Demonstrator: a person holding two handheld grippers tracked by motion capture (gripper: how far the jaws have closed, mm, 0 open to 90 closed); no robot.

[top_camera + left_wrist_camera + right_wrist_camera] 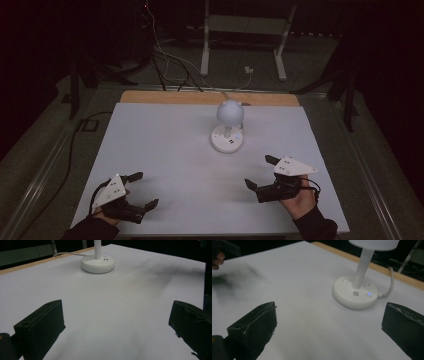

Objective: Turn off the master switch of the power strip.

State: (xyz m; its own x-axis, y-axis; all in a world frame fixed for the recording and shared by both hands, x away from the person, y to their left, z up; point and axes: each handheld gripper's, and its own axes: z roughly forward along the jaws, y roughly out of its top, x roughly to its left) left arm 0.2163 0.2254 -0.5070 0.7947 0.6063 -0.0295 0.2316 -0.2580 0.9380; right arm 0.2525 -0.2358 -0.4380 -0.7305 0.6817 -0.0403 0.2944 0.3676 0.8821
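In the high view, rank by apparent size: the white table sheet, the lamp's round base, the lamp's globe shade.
1. White table sheet, by far the largest.
2. Lamp base and globe shade look about alike; the shade sits nearer the camera, so no ranking.

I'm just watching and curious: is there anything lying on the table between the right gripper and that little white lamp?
Nothing visible: bare white table lies between the right gripper, its jaws open, and the lamp.
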